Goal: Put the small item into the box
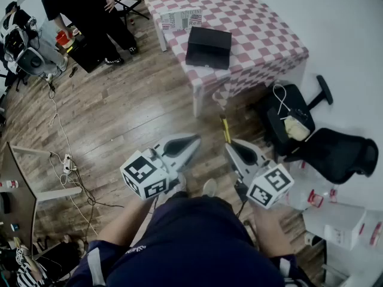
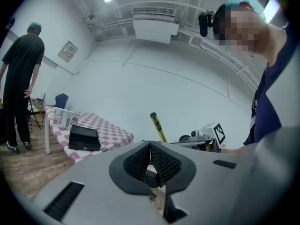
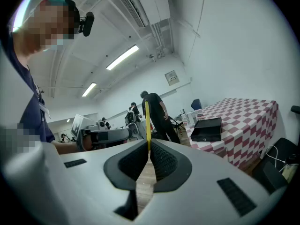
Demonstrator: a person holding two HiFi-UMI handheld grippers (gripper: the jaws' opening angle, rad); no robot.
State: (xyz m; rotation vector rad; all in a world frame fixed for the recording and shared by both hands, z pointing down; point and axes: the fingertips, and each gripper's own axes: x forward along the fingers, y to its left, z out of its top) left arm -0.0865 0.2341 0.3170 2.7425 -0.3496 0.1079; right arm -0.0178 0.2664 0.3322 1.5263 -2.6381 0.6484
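A black box (image 1: 208,46) lies closed on the pink-and-white checkered table (image 1: 263,34), well ahead of both grippers; it also shows as the black box (image 2: 84,138) and the black box (image 3: 206,129). My right gripper (image 1: 229,143) is shut on a thin yellow stick-like item with a dark tip (image 1: 225,128), which stands up from the right gripper (image 3: 149,142) as the yellow item (image 3: 147,123). My left gripper (image 1: 197,138) is held beside it at waist height, and the left gripper (image 2: 150,143) has its jaws together with nothing seen in them. From there the yellow item (image 2: 158,126) shows to the right.
A printed paper stand (image 1: 181,19) sits behind the box on the table. A black office chair (image 1: 323,142) and white cartons (image 1: 341,220) are at the right. A person in black (image 1: 84,11) stands far left. Cables and a power strip (image 1: 67,163) lie on the wooden floor.
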